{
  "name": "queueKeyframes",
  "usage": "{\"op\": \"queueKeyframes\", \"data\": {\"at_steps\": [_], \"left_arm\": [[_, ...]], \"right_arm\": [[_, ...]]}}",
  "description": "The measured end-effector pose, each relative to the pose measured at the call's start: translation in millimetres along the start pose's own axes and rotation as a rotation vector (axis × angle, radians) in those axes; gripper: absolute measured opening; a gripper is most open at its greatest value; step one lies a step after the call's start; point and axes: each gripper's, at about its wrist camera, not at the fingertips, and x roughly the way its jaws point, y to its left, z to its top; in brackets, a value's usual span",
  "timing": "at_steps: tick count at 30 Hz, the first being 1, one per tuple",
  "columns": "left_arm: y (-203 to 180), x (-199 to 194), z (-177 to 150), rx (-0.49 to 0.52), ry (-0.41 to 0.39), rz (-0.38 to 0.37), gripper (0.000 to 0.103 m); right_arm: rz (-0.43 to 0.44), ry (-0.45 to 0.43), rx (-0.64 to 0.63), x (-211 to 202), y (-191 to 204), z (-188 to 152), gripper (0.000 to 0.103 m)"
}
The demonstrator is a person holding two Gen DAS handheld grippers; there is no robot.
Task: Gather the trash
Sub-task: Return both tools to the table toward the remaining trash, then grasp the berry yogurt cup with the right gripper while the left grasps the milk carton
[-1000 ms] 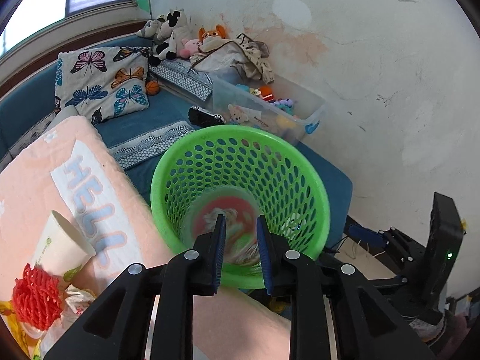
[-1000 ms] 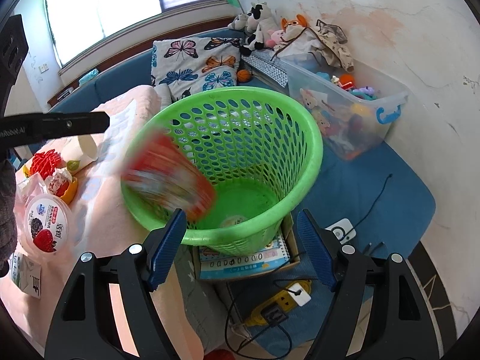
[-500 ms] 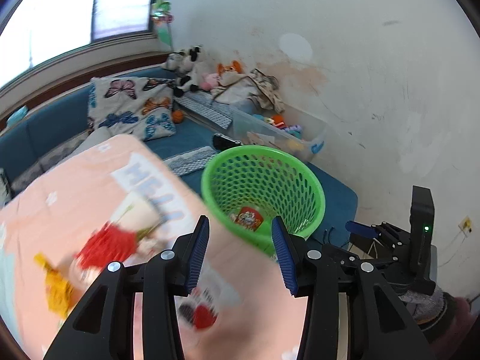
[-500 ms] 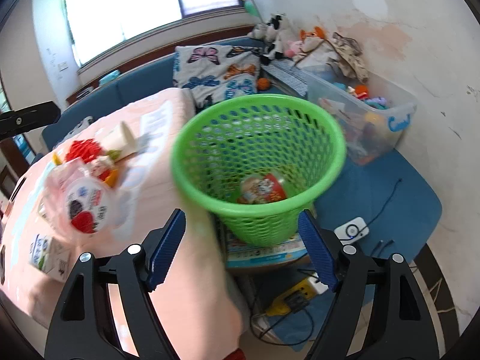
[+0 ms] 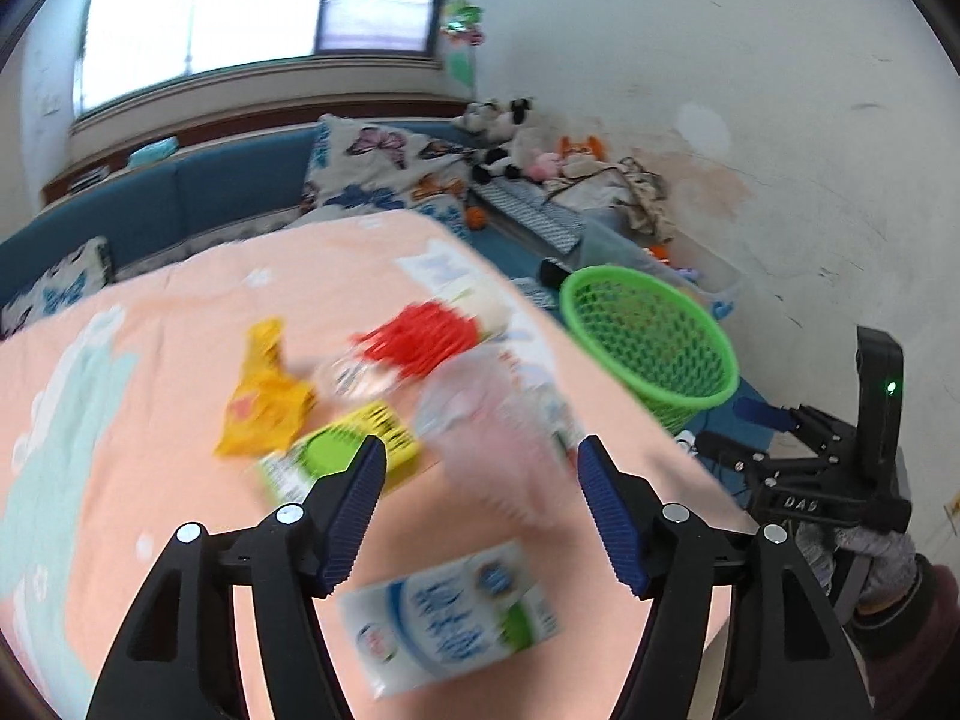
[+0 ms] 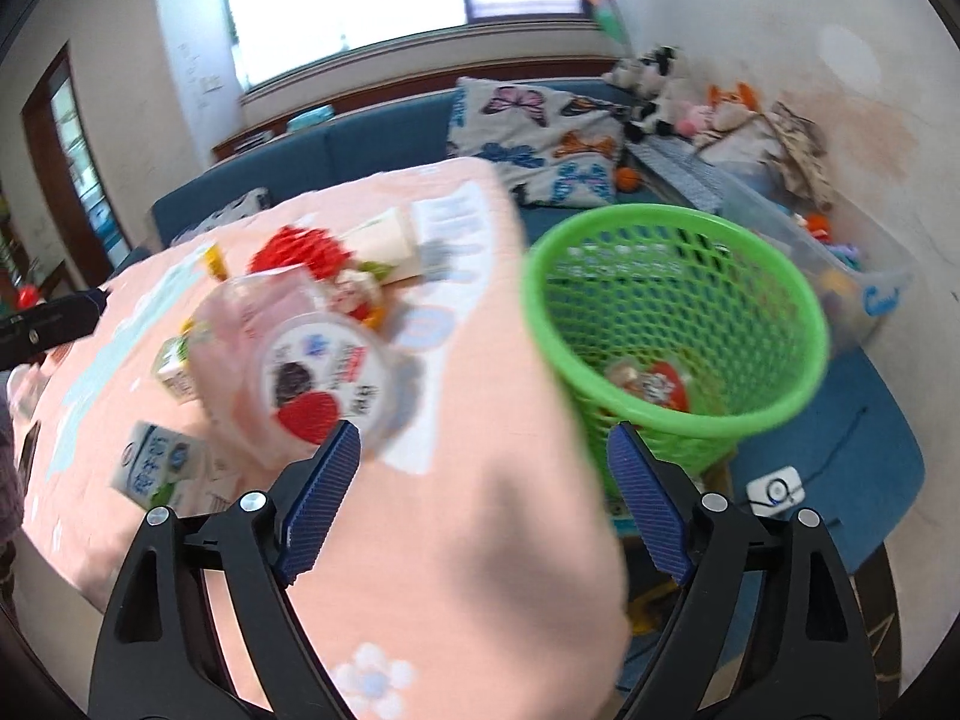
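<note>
A green mesh basket (image 6: 678, 324) stands off the right edge of the pink-clothed table (image 6: 480, 480), a red packet (image 6: 660, 381) lying in its bottom; it is also at the right in the left wrist view (image 5: 651, 342). Trash lies on the cloth: a clear yogurt cup (image 6: 300, 360) (image 5: 486, 414), a red net (image 5: 414, 333), a yellow wrapper (image 5: 261, 399), a green-yellow carton (image 5: 342, 456), a white milk carton (image 5: 450, 615), a paper cup (image 6: 384, 240). My left gripper (image 5: 477, 489) hangs over the trash, jaws opening, nothing pressed. My right gripper (image 6: 483, 480) is over the table's corner, jaws opening, empty.
A blue sofa (image 5: 180, 204) with butterfly cushions runs behind the table. Plush toys and a clear toy bin (image 6: 840, 264) sit against the stained wall. Cables and a power strip lie on the floor under the basket. My right gripper's body (image 5: 840, 468) shows at the left view's right edge.
Both grippers swung left from over the basket to over the table. The red packet fell into the basket. The left jaws went from nearly shut to wide; the right jaws widened a little.
</note>
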Motion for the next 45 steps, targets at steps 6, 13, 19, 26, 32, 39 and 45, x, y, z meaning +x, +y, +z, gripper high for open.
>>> {"op": "queueKeyframes", "data": {"at_steps": [6, 13, 19, 26, 32, 39, 45], "left_arm": [[26.5, -8.4, -29.5, -0.071, 0.003, 0.025, 0.066], [32.6, -7.7, -50.8, -0.041, 0.029, 0.000, 0.070], [30.4, -1.5, -60.2, 0.023, 0.058, -0.044, 0.076], [23.5, 6.0, -64.5, 0.129, 0.101, -0.120, 0.079], [9.6, 9.3, -66.2, 0.287, 0.124, -0.159, 0.086], [5.1, 22.7, -67.7, 0.381, 0.175, -0.193, 0.087], [-0.6, 31.6, -65.6, 0.454, 0.212, -0.221, 0.087]], "right_arm": [[0.047, 0.025, -0.077, 16.0, 35.3, 2.7, 0.086], [0.133, 0.076, -0.103, 46.4, 55.1, 8.3, 0.089], [0.180, 0.109, -0.126, 69.3, 56.8, 15.0, 0.095], [0.258, 0.155, -0.132, 91.7, 50.3, 20.9, 0.097], [0.326, 0.187, -0.113, 104.3, 45.6, 22.4, 0.097], [0.329, 0.200, -0.141, 111.6, 52.7, 22.0, 0.098], [0.315, 0.195, -0.144, 112.7, 55.2, 23.1, 0.094]]}}
